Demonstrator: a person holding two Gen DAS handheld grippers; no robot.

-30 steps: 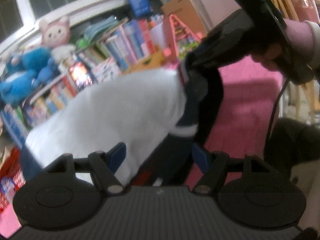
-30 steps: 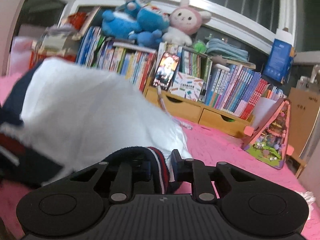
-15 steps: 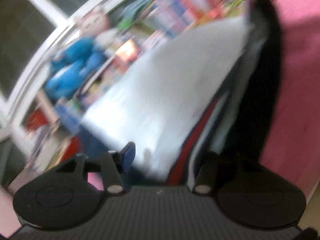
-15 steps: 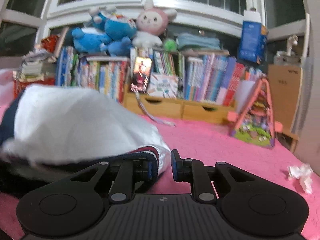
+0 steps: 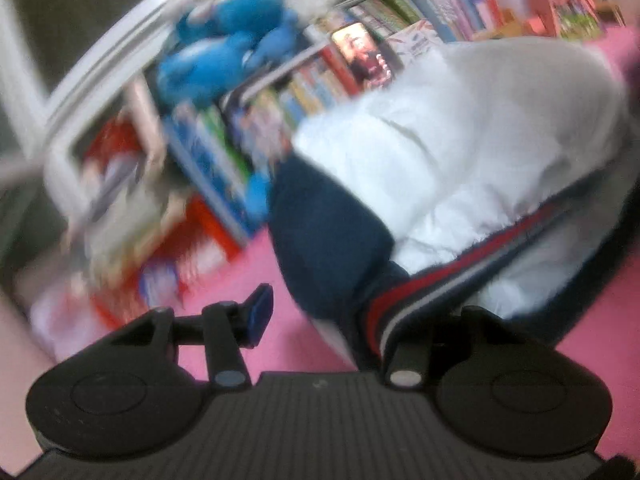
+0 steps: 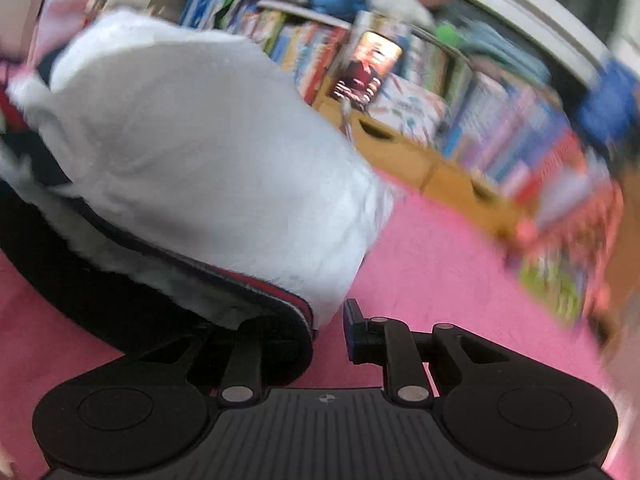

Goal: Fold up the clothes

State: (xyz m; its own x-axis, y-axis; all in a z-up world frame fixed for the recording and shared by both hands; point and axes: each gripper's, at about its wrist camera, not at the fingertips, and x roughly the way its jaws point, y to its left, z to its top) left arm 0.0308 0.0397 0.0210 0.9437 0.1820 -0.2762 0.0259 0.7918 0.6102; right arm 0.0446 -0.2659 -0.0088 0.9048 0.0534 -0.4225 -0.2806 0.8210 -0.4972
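Pink bedding [image 6: 432, 264] carries a fleece-lined jacket [image 6: 192, 152]; its striped hem runs between the half-open left gripper [image 5: 352, 320] and the narrow, empty right gripper [image 6: 328, 328].

Child's bedroom — plush toys [image 5: 236, 36], books [image 6: 500, 120]

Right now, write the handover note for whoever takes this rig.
Left gripper: open; the striped hem lies against one finger, the other pad is clear of the cloth.
Right gripper: jaws narrow, hem draped over one finger; grip cannot be told.
Jacket: bunched on the pink surface, white lining outward.
Done: no neat fold visible.
Left: probably spread it flat, then fold.
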